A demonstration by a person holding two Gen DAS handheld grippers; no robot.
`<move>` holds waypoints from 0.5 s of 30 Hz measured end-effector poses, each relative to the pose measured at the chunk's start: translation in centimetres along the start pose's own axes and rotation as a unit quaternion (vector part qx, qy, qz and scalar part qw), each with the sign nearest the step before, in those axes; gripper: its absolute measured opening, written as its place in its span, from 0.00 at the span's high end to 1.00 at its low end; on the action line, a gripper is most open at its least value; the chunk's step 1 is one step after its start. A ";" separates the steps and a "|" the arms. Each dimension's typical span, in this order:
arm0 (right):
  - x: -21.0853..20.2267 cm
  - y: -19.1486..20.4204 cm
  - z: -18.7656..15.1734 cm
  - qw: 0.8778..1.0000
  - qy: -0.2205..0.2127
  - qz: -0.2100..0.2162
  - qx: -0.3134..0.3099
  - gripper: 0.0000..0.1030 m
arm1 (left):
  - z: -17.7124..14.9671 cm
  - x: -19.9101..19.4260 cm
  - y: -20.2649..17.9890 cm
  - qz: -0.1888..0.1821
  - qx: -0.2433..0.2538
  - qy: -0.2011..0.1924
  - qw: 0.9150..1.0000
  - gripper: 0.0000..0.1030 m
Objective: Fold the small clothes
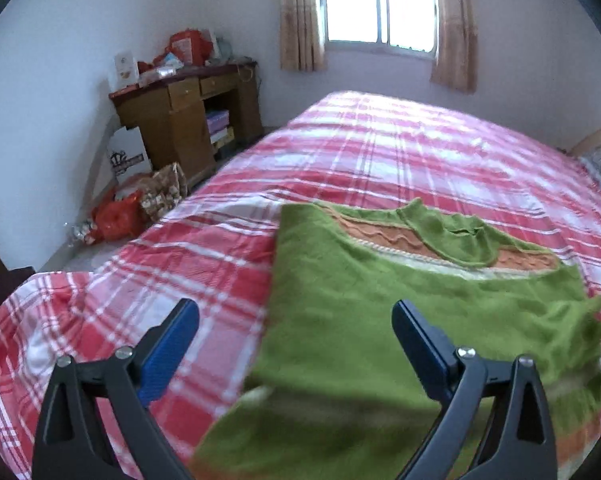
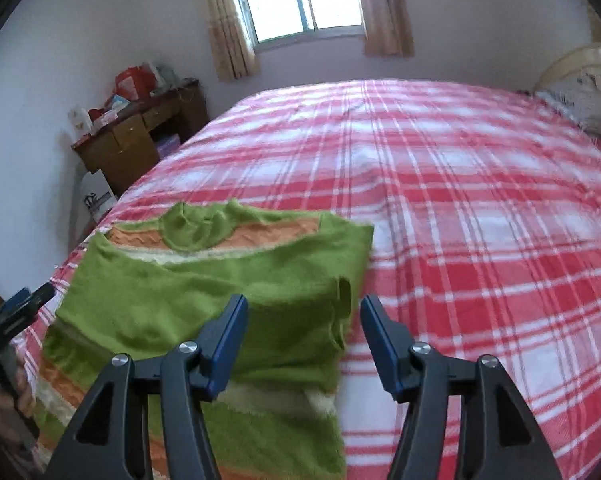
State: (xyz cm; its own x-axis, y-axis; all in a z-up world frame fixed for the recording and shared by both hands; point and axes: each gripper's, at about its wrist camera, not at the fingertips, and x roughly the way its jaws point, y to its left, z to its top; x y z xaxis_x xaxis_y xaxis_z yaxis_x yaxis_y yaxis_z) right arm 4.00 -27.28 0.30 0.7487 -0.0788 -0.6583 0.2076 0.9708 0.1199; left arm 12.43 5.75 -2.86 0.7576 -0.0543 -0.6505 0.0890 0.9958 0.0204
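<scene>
1. Sweater (image 1: 400,320): green, lying partly folded on the bed (image 1: 420,152), lower centre-right of the left view and lower left of the right view.
2. Left claw (image 1: 296,328): fingers apart, empty, above the sweater's left edge.
3. Right claw (image 2: 304,328): fingers apart, empty, above its right edge.
4. Technique, as a judgement: grip both near corners level, then carry the hem evenly toward the collar.
5. Only the left view shows floor clutter; only the right view shows the other gripper, at far left.
</scene>
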 end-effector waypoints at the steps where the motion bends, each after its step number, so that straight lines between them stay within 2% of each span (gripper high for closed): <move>1: 0.0 -0.1 0.2 1.000 -0.002 -0.010 -0.002 0.42 | 0.2 1.0 -0.7 -0.002 0.004 0.008 1.000 0.04; 2: 0.0 -0.3 0.3 1.000 -0.004 -0.013 0.000 0.42 | 0.2 2.3 -1.3 0.003 0.012 0.019 1.000 0.04; 5: -0.1 -1.5 0.2 1.000 -0.004 -0.025 0.009 0.42 | -0.2 6.6 -1.2 0.088 0.026 0.047 0.995 0.05; 6: -0.1 -2.0 -0.1 0.999 -0.004 -0.037 0.007 0.42 | -0.1 7.3 -0.6 0.076 0.009 0.062 0.995 0.04; 7: 0.0 -2.4 -0.3 0.998 -0.001 -0.055 0.002 0.42 | 0.2 7.7 1.5 0.036 -0.045 0.082 0.995 0.01; 9: 0.3 -3.2 -0.7 0.997 0.007 -0.073 -0.008 0.42 | 0.4 8.0 3.9 0.059 -0.093 0.085 0.990 0.00; 11: 0.5 -3.6 -0.9 0.998 0.014 -0.062 -0.012 0.50 | 0.2 8.2 5.8 0.054 -0.132 0.087 0.986 0.00; 12: 0.6 -3.6 -0.9 0.998 0.017 -0.052 -0.012 0.53 | 0.1 8.1 5.7 0.060 -0.128 0.085 0.986 0.00; 15: 0.8 -2.1 -0.5 1.000 0.012 0.004 -0.020 0.53 | 0.0 7.7 4.4 0.101 -0.088 0.076 0.988 0.00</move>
State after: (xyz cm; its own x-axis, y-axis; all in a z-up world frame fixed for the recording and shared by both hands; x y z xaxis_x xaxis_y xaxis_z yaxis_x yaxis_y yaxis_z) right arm 3.84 -29.26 -0.82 0.7344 -0.0667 -0.6754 0.1766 0.9797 0.0952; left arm 18.67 9.76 -7.74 0.6414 0.1442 -0.7535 -0.1781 0.9833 0.0366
